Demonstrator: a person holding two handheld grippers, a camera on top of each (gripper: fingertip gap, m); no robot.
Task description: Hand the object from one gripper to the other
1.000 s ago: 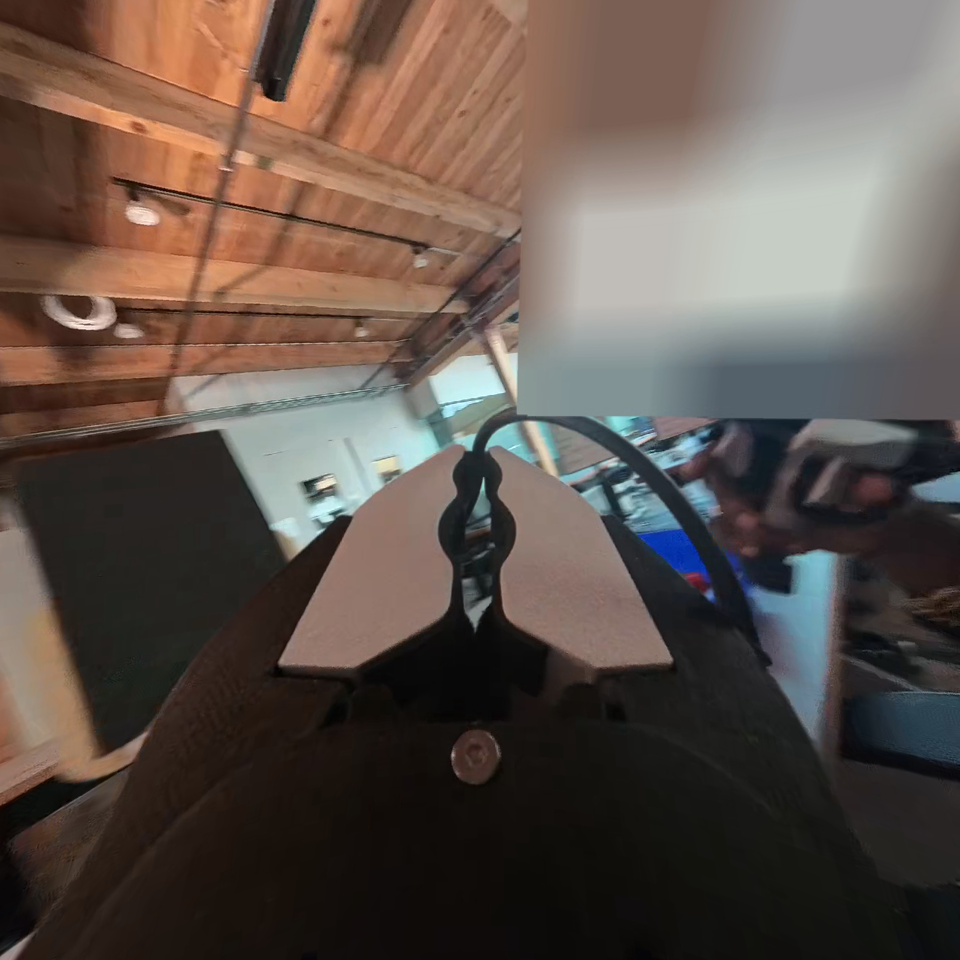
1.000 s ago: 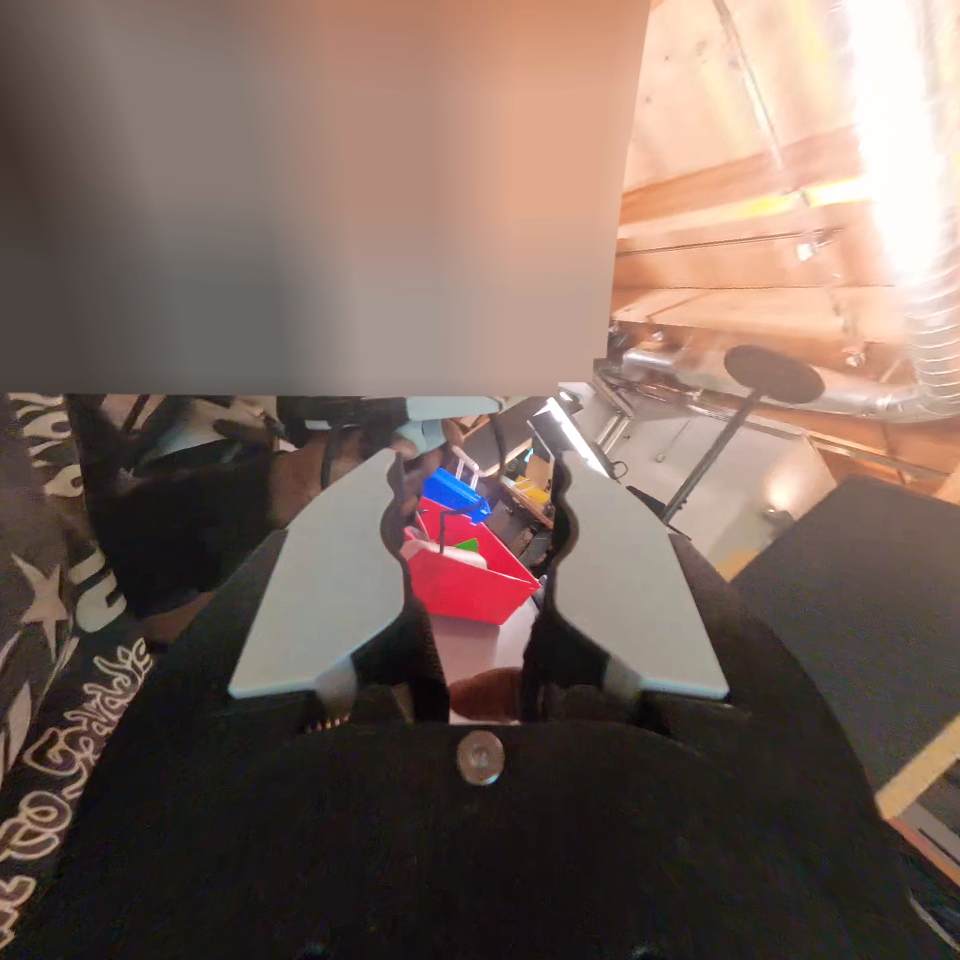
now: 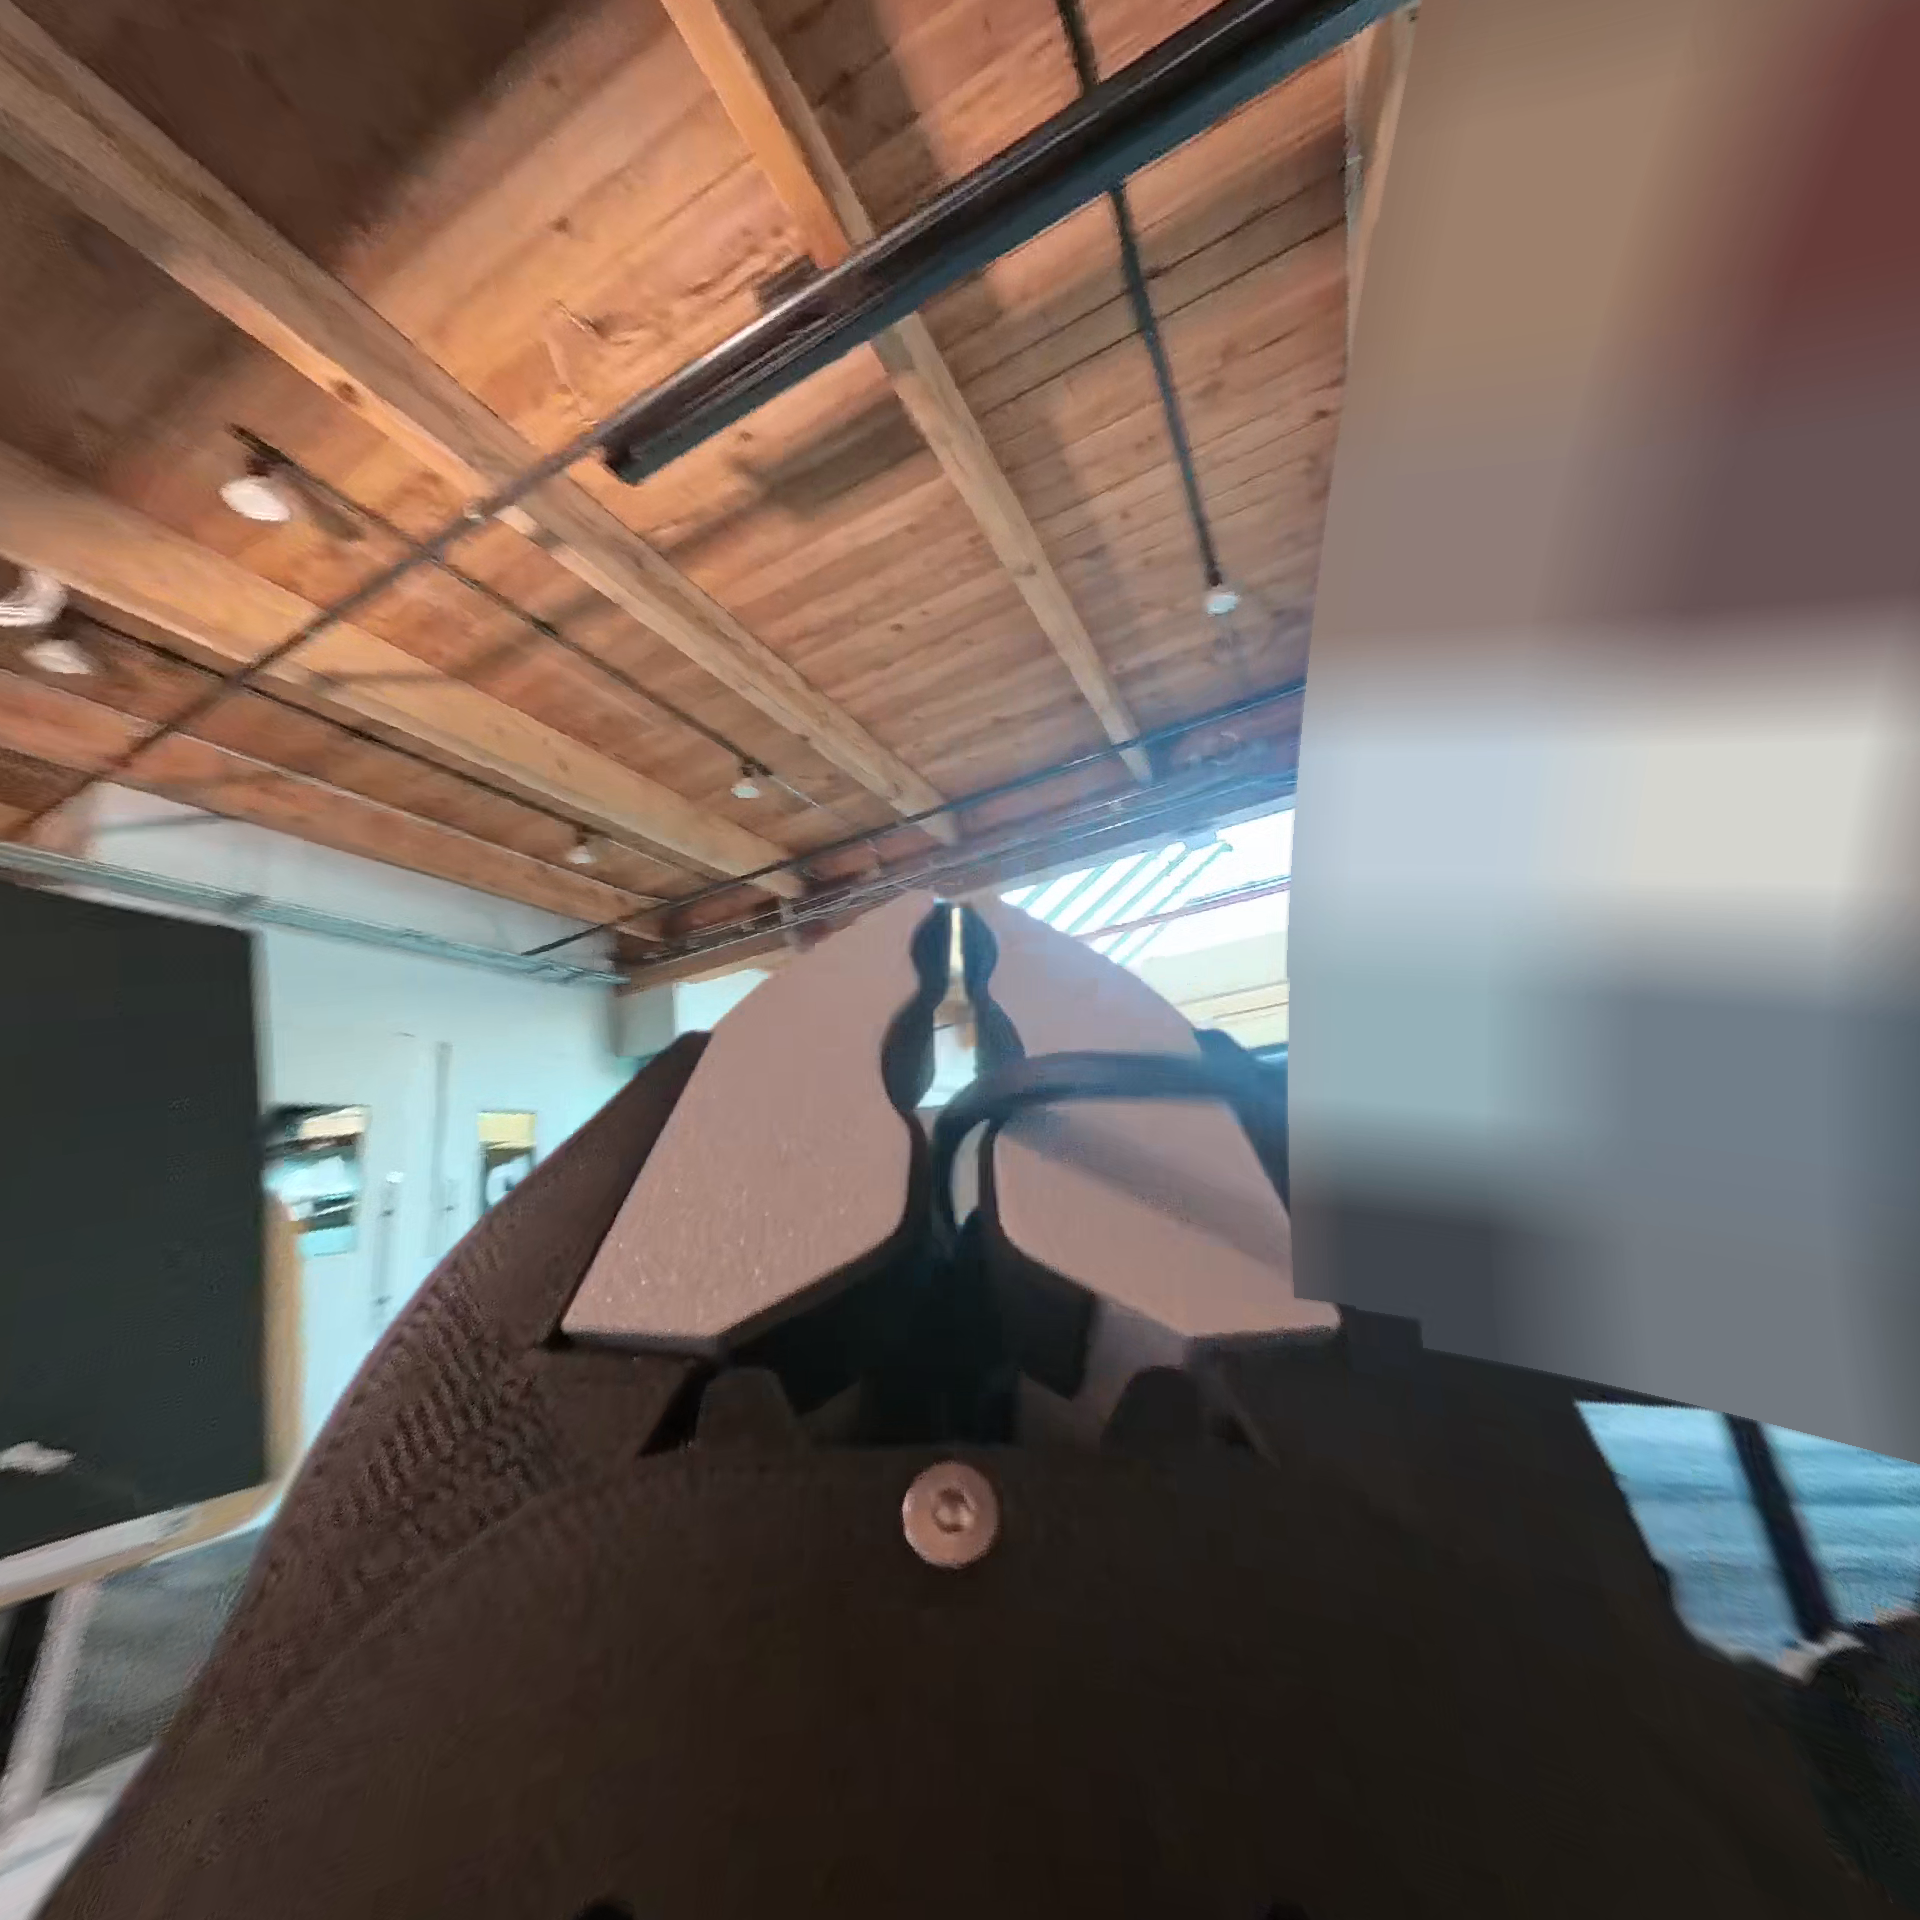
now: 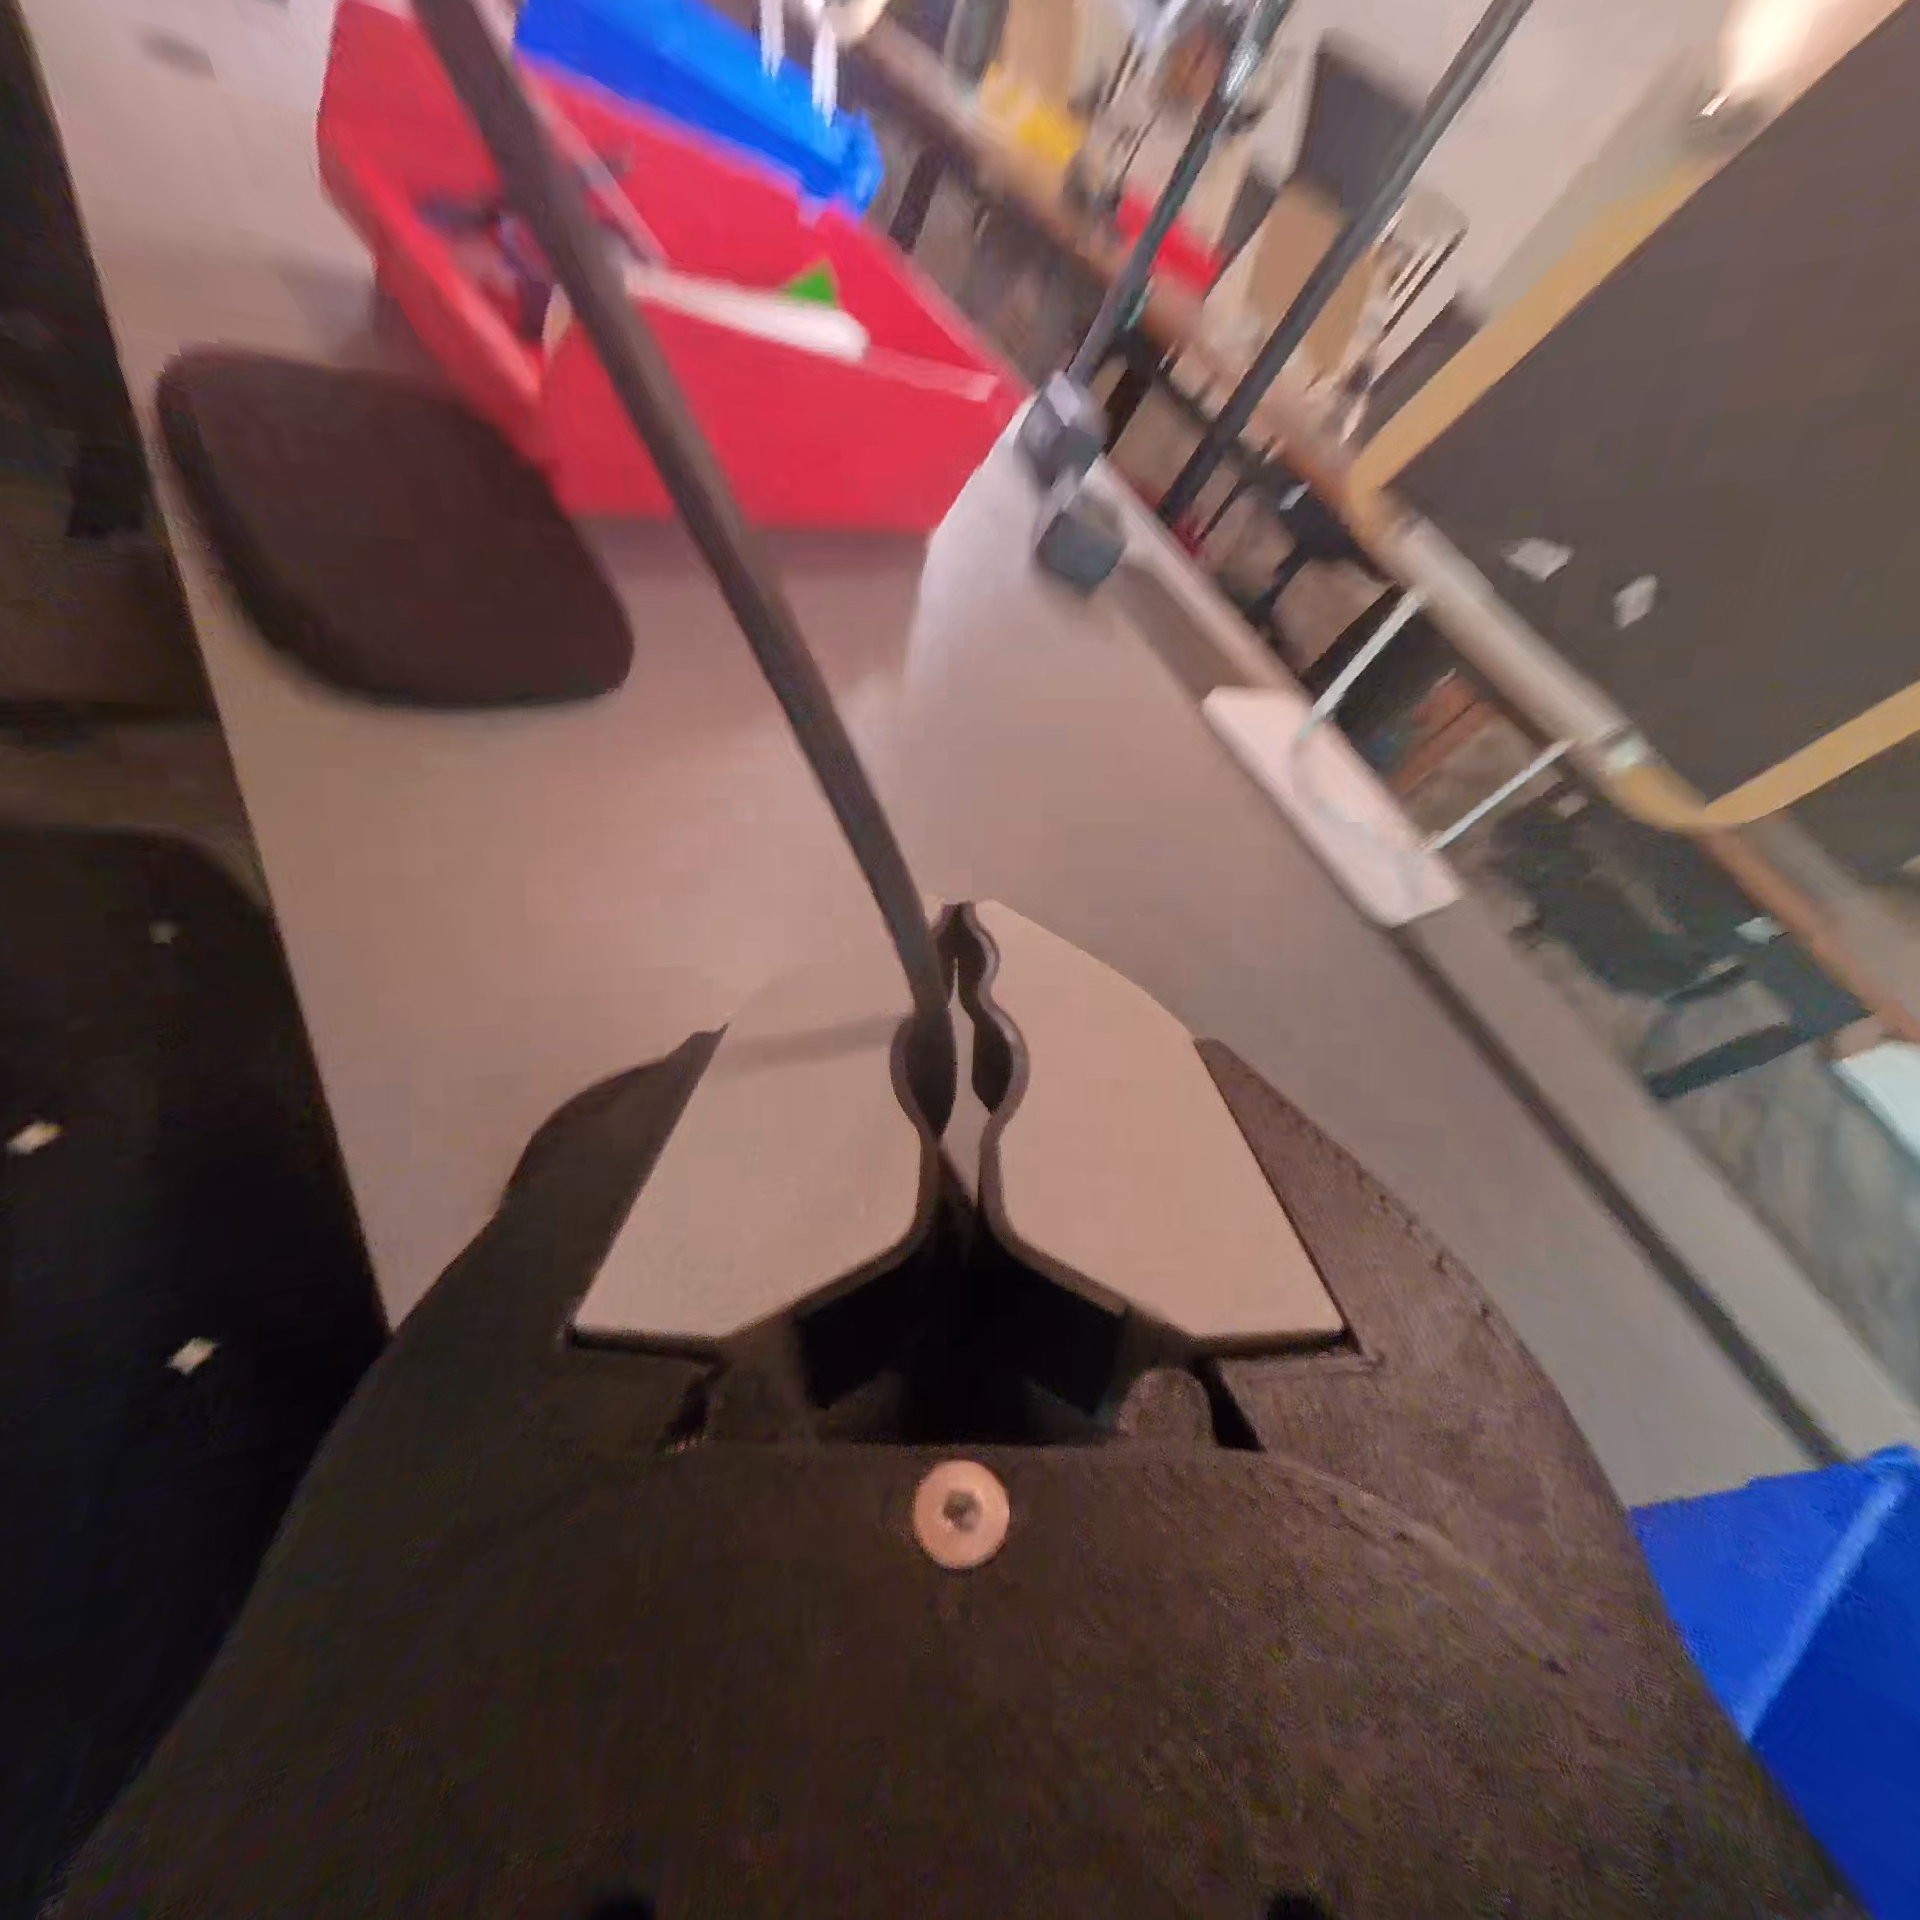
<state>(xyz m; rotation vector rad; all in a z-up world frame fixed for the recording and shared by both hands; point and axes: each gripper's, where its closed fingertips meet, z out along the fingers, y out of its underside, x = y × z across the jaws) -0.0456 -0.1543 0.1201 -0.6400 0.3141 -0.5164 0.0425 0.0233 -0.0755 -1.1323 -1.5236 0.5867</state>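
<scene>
The right gripper (image 4: 961, 997) has its fingers pressed together on a thin black cable (image 4: 665, 416), which leaves the fingertips and runs up and away to the left, out of the picture. The left gripper (image 3: 956, 987) also looks closed on the same cable (image 3: 1091, 1075); here it makes a small loop that goes to the right over the right finger. I judge that both grippers hold the object now, so the handover is in the middle and one side must let go.

The risk is in this release. If both grippers move apart while both are clamped, the cable will be pulled tight and may slip from the weaker grip. If the giving side opens too early, the free part can swing and fall, because the cable is soft and holds no shape.

Below the right gripper is a grey table (image 4: 623, 831), with a dark pad (image 4: 395, 530) to the left. Farther away stands a red bin (image 4: 769, 416) near the table's far edge, with a blue bin (image 4: 707, 73) behind it. The table between gripper and bins is bare, so there is room there. The left gripper points up to a wooden ceiling (image 3: 623, 416), and nothing stands near its tips.
</scene>
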